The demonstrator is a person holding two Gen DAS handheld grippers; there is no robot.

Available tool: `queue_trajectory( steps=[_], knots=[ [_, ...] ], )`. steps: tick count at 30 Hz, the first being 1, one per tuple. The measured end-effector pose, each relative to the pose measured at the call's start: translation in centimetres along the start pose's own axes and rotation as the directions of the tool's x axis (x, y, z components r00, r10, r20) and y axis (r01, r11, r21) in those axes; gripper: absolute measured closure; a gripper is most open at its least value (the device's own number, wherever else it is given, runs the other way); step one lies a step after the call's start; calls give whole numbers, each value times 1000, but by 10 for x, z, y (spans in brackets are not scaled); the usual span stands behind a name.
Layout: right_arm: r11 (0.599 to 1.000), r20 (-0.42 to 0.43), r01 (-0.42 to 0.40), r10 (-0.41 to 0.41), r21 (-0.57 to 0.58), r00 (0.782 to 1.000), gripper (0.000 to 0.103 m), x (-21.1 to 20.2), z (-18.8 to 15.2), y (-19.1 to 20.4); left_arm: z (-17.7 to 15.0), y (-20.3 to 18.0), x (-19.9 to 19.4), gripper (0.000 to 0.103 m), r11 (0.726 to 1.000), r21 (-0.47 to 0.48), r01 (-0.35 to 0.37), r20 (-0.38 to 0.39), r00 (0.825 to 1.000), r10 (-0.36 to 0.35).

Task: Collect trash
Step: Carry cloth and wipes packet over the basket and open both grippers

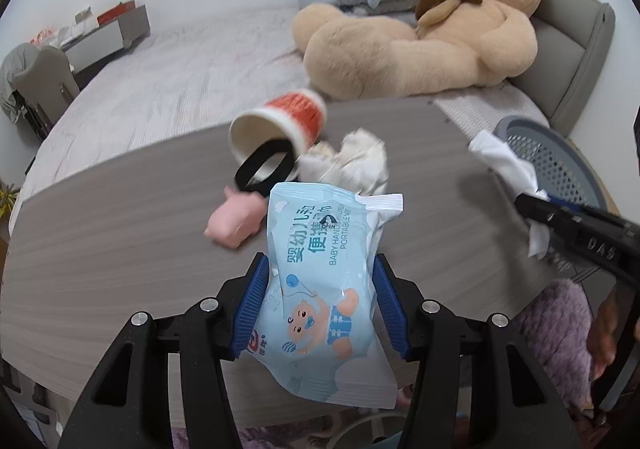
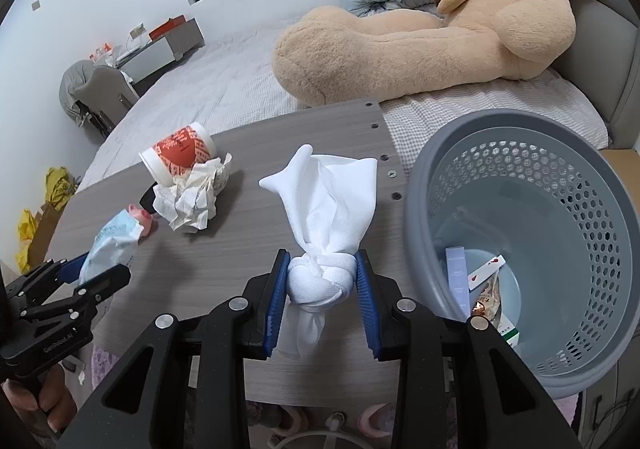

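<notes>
The wet-wipe pack point(image 1: 320, 289) is sitting pinched between the blue pads point(image 1: 252, 309) of the left gripper point(image 1: 320, 305), lifted clear above the near edge of the grey wooden table point(image 1: 100, 249), its printed baby picture facing up. Over on the right, the right gripper point(image 2: 320, 289) is clamping tight on the knot of a white knotted cloth point(image 2: 324, 217), the cloth's loose end fanning out toward the far side, just left of the grey perforated basket point(image 2: 520, 153). That basket is leaning open toward us at the table's right end, already holding a few packets at the bottom. Still lying on the table: a crumpled paper wad point(image 2: 188, 205) in the middle, touching the tipped-over orange-and-white paper cup point(image 1: 280, 125) behind it. Just left of the wad, a black hair band point(image 1: 264, 165) is resting by the cup's mouth, and a small pink pig toy point(image 1: 232, 225) is lying near it. Beyond the table, a big tan teddy bear point(image 1: 420, 41) is sprawling on the bed point(image 1: 180, 81).
</notes>
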State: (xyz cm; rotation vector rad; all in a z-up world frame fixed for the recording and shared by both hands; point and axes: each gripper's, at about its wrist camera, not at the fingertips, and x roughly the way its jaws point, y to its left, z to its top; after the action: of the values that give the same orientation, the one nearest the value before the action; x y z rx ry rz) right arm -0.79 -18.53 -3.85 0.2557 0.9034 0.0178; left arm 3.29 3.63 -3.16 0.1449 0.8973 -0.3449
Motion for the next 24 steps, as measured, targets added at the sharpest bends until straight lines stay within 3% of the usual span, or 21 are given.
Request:
queue_trajectory(
  steps=[7,17,24],
  knots=[
    [999,62,4,-7,53,998,71,-25,7,-40,33,-57,-4,51,998,34,49,66,997,-51],
    [977,70,123,-137,173,988,71,-52,1,-135,66,-159,23,51,978,154,138,54,988,-147],
    [961,63,172,-190,215,980,71,-60,-8,-180,75,-217,45,51,962,206,180,18,982,-187]
  ],
)
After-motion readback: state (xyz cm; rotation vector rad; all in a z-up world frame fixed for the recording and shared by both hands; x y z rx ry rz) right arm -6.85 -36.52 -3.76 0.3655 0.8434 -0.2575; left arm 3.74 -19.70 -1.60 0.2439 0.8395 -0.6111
